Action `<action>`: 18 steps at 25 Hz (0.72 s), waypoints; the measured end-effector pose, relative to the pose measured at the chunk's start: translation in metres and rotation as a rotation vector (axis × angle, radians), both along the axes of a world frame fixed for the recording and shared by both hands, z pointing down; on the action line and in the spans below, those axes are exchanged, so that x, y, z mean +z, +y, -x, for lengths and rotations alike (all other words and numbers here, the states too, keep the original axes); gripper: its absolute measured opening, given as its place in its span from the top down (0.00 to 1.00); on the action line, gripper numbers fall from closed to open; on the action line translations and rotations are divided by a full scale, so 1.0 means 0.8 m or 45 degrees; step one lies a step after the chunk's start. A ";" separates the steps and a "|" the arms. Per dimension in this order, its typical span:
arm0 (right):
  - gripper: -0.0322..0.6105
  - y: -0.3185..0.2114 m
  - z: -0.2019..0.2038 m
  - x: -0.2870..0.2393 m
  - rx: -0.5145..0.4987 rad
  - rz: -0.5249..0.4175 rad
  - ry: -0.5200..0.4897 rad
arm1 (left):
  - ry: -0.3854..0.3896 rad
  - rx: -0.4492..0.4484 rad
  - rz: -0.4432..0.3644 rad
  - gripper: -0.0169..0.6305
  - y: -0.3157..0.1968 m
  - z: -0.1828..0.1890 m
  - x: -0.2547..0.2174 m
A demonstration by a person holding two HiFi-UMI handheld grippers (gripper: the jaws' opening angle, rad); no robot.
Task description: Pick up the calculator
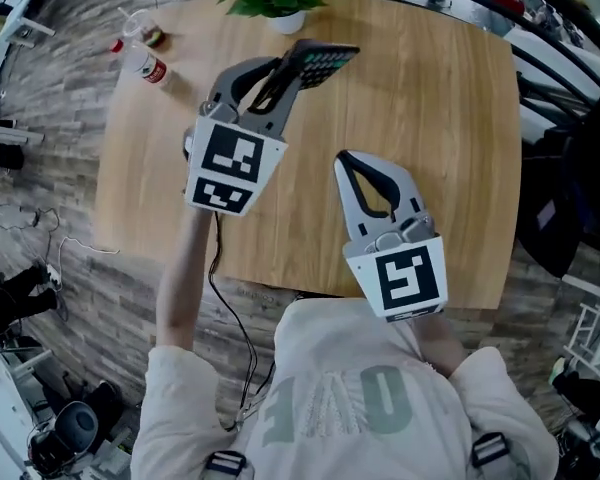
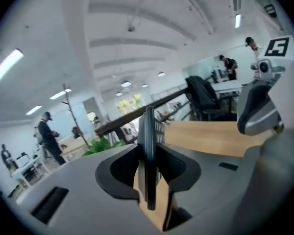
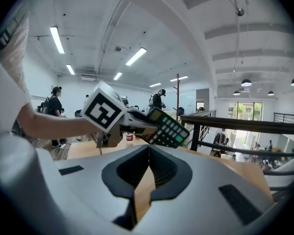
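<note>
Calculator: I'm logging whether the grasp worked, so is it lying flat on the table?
No, the calculator is clamped between the left gripper's jaws and held up off the table.

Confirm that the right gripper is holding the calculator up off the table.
No: the left gripper holds the calculator up off the table; the left gripper view shows it clamped edge-on. The right gripper is shut, empty.

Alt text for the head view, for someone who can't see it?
From above, the left tongs hold a dark calculator over a wooden table. The right tongs, shut and empty, hover nearer the person.
</note>
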State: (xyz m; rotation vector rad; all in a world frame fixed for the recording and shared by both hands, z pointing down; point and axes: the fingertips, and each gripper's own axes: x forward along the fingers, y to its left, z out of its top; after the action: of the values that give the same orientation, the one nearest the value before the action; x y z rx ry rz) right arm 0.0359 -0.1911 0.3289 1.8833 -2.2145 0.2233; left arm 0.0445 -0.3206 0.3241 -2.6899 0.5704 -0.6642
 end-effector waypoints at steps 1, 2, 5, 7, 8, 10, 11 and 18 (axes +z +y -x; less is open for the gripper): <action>0.92 -0.002 -0.001 -0.013 0.013 -0.038 0.014 | 0.101 -0.091 -0.058 0.80 0.005 0.007 -0.024; 0.92 -0.003 -0.003 -0.027 0.028 -0.080 0.024 | 0.185 -0.167 -0.123 0.80 0.012 0.016 -0.046; 0.92 -0.005 -0.008 -0.064 0.065 -0.202 0.033 | 0.383 -0.332 -0.295 0.80 0.042 0.046 -0.105; 0.92 -0.005 -0.012 -0.084 0.079 -0.270 0.028 | 0.497 -0.460 -0.330 0.80 0.067 0.070 -0.129; 0.92 -0.004 -0.014 -0.092 0.085 -0.300 0.021 | 0.559 -0.530 -0.316 0.80 0.079 0.082 -0.136; 0.92 -0.002 -0.016 -0.108 0.096 -0.352 0.008 | 0.657 -0.628 -0.283 0.80 0.099 0.105 -0.145; 0.92 -0.001 -0.016 -0.114 0.095 -0.375 0.008 | 0.704 -0.661 -0.264 0.80 0.106 0.114 -0.149; 0.92 0.008 0.000 -0.132 0.059 -0.461 0.001 | 0.876 -0.709 -0.321 0.80 0.131 0.146 -0.171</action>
State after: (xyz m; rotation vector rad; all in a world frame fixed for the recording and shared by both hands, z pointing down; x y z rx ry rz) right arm 0.0356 -0.1849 0.2234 2.1097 -2.3372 -0.1850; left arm -0.0725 -0.2161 0.1877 -2.4645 1.4880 0.2520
